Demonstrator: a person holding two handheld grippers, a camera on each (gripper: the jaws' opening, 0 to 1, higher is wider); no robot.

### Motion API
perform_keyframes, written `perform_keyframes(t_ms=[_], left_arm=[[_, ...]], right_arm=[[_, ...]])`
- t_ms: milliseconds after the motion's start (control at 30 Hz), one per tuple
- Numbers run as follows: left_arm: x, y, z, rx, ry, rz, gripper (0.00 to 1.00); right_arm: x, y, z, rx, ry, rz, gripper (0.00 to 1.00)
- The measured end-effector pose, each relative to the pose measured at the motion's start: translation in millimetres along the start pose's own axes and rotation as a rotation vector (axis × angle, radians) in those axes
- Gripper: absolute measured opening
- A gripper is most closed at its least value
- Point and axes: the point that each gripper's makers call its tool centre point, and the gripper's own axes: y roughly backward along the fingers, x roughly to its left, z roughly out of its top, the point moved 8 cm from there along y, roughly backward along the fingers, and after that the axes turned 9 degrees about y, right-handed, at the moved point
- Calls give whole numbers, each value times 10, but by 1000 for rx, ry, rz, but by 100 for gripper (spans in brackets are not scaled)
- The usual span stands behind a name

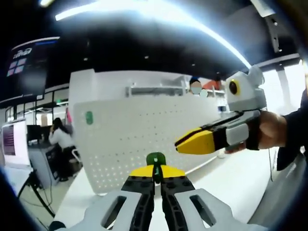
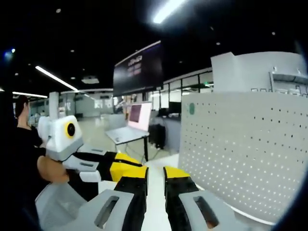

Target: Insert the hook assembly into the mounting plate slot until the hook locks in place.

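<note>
In the left gripper view, a seated person (image 1: 57,137) at a desk is far to the left of the white perforated mounting plate (image 1: 139,139), which stands upright on the white table (image 1: 240,178). A small green hook (image 1: 89,118) sits on the plate near its upper left corner. In front of the plate's lower middle, the left gripper (image 1: 156,174) is clenched on a second green hook piece (image 1: 156,160), whose rounded top rises above the yellow jaw tips, close to the plate face; whether it touches the plate cannot be told. To the right of the plate, the right gripper (image 1: 185,143) comes in held by a hand (image 1: 272,130), its yellow tip aimed at the plate, jaws together as far as can be seen.

In the right gripper view, the left gripper (image 2: 126,164) lies well left of the plate (image 2: 240,154), held by a hand (image 2: 50,171). A laptop (image 2: 132,122) on a stand is behind it. The right gripper (image 2: 155,175) shows its jaws slightly parted with nothing between them, just left of the plate. The green hook (image 2: 191,109) sits near the plate's upper left corner.
</note>
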Motion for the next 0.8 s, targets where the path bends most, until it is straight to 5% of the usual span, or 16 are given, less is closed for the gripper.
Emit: perform_keyframes(t_ms=[800], left_arm=[[260,-242,361,-30,-32,53,3]], right_arm=[[-98,258,-219,20,-62,-113,51]])
